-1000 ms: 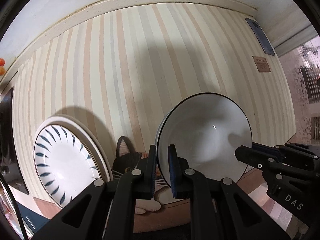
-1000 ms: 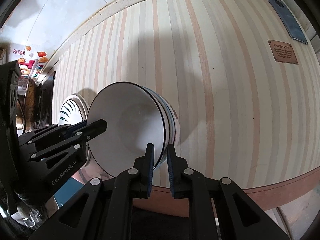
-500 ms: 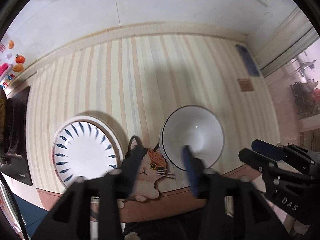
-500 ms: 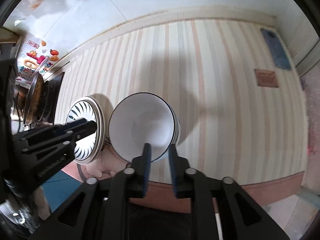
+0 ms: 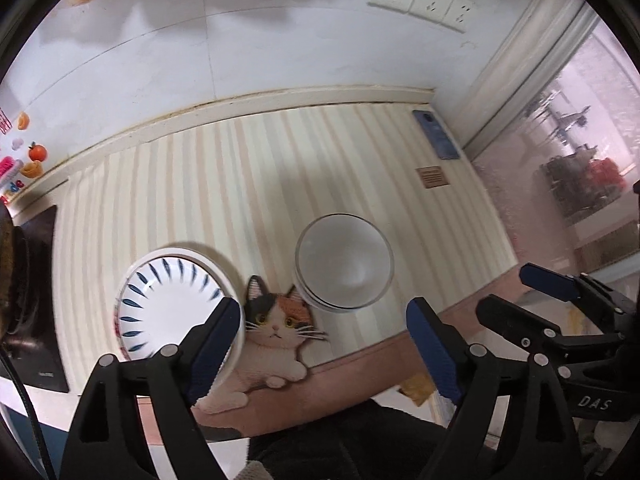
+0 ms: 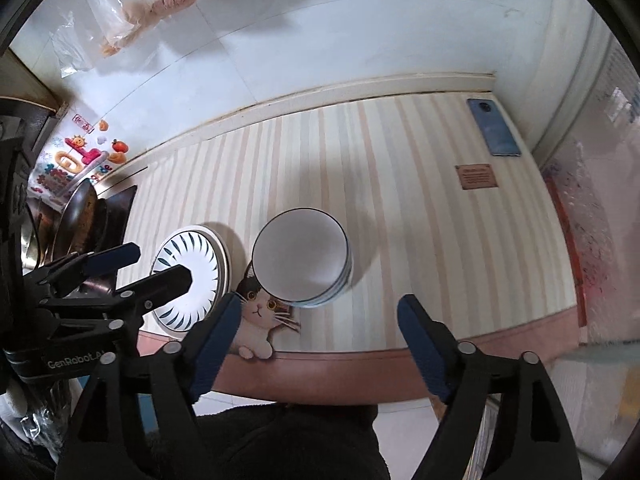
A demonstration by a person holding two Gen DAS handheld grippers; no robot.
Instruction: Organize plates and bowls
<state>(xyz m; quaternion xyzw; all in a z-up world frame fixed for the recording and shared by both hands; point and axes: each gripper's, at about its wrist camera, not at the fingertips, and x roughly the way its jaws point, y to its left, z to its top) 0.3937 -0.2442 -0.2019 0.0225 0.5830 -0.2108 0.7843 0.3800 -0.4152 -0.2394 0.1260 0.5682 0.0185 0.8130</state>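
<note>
I see the stacked white bowls (image 6: 302,258), glossy, round and dark-rimmed, sitting on the striped mat (image 6: 420,240) just right of the cat-shaped mat (image 5: 272,328), with the plates (image 5: 172,304), glazed with blue radial strokes, just left of it. My left gripper (image 5: 324,344), marked "GenRobot", and my right gripper (image 6: 316,334), marked "DAS", both hang above the cat with jaws spread wide, grasping nothing.
</note>
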